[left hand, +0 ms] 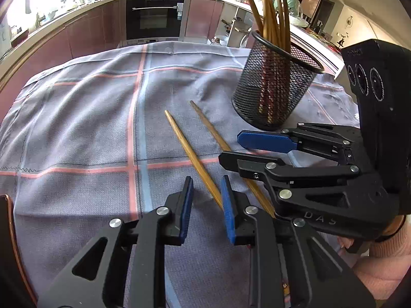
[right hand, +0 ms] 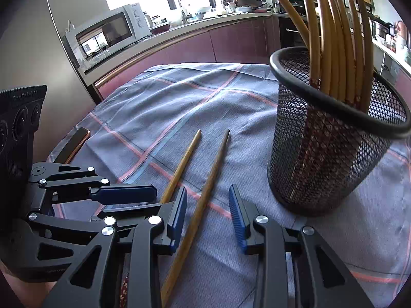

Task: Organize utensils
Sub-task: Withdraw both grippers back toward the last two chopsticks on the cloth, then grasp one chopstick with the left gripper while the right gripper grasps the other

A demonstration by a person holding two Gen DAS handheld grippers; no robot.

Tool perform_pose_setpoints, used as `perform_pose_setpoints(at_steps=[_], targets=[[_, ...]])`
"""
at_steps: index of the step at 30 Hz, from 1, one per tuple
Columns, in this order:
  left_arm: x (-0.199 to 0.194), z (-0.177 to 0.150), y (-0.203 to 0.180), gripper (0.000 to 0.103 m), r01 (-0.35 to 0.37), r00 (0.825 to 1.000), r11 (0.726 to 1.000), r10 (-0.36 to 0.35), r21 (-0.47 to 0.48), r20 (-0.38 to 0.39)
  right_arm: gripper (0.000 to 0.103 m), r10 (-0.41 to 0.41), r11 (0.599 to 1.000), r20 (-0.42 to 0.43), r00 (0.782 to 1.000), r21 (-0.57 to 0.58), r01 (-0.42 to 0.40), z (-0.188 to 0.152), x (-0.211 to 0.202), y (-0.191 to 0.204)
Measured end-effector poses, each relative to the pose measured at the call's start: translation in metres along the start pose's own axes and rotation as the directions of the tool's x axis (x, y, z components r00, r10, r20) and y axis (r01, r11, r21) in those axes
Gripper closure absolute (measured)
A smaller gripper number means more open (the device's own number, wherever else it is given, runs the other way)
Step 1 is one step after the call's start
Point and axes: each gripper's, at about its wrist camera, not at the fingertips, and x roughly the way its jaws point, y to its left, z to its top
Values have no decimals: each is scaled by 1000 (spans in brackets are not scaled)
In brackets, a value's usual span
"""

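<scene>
- Two loose chopsticks lie flat on the checked cloth just in front of the mesh holder, side by side, their long axes running from the grippers toward the holder's base.
- The nearer-to-holder chopstick passes between the jaws of the right gripper, which stand spread with clear gaps either side; nothing is pinched.
- The farther chopstick runs into the gap of the left gripper, thick end close to one blue pad; the jaws are partly spread and I judge them not yet pressing on it.
- Each hand is nearest its own stick, so each need only close along that axis.
- The holder stands upright, already full of chopsticks leaning outward; these tall stems could obstruct a drop-in from above.
- The two grippers sit close together, nearly touching, beside the holder, which may crowd lifting.
- A phone lies well apart from the holder, at the cloth's edge.
</scene>
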Motion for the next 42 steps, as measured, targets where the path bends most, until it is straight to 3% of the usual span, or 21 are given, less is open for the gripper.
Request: perform_pose_setpoints(at_steps=[15,24,26,35,42], targets=[[8,12,5,88,-24,1000,999,24,-30,0,93,-76,996,-7,997,-39,75,9,11,4],[-1,-4,-4,90,-24,1000,999,24,-42,-2,96,-59,997,-25,998,-48,57,-2,-2,2],[-2,-2,-3,85,-37,999,998,37,-41,3,95,-75,996,-26,997,-55,73,-3,-4,3],[12,15,2,85,-63,998,997,63,-44,-3,92,-95,993,-19,995,-70,93,1,2,7],[10,13,1,95,-66,998,994,66,-83,4,97,-73,996,-11,997,-47,73,-1,-4,3]])
